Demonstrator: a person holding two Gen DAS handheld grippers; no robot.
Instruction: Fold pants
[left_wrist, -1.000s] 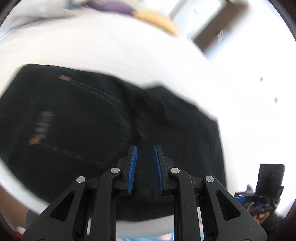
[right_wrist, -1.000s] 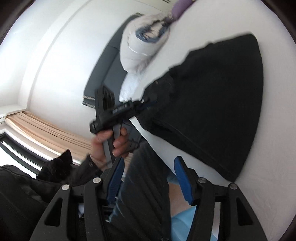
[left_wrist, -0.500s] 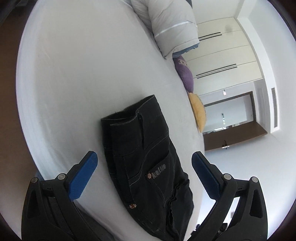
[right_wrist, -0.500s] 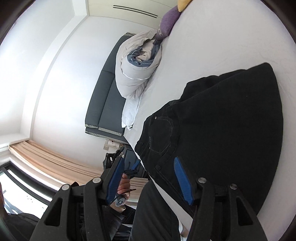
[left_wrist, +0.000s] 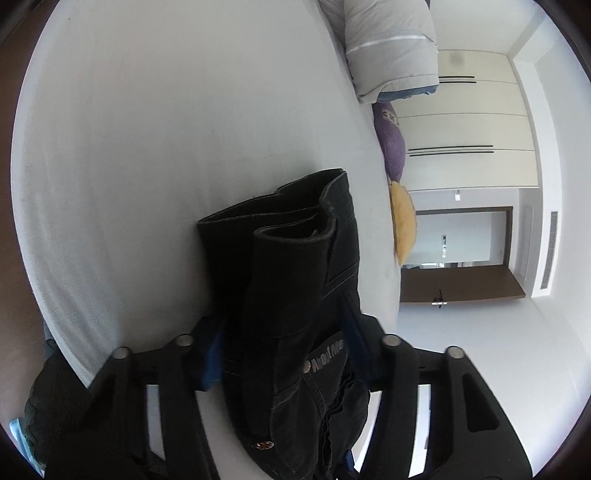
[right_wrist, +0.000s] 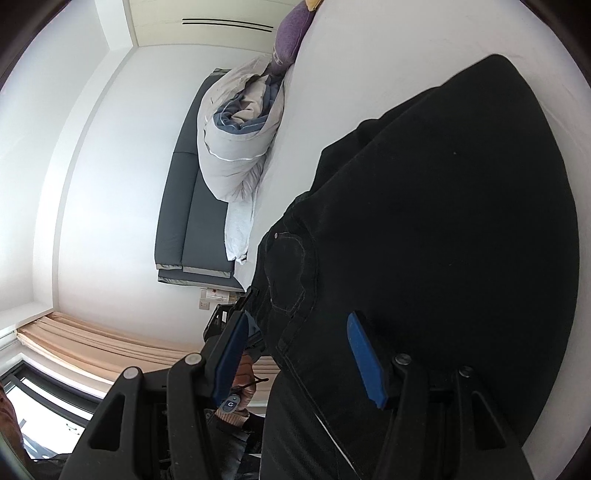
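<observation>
Black jeans (left_wrist: 295, 280) lie folded on the white bed (left_wrist: 147, 129). In the left wrist view my left gripper (left_wrist: 282, 350) straddles the folded bundle near its "About Me" label; its blue pads (left_wrist: 212, 360) press against both sides of the cloth, shut on it. In the right wrist view the jeans (right_wrist: 443, 221) fill the right side as a broad dark slab. My right gripper (right_wrist: 299, 354) is open, its blue pads (right_wrist: 365, 358) on either side of the jeans' near edge without closing on it.
A rolled grey duvet (right_wrist: 236, 140) and a purple pillow (right_wrist: 291, 40) lie at the head of the bed, with a yellow pillow (left_wrist: 402, 225) beside them. A dark headboard (right_wrist: 184, 221) stands against the wall. The person's hand (right_wrist: 243, 380) shows below the bed edge.
My left gripper, wide open above the jeans half a second ago, has dropped onto them and closed on the folded bundle. My right gripper has moved closer to the jeans' edge, still open.
</observation>
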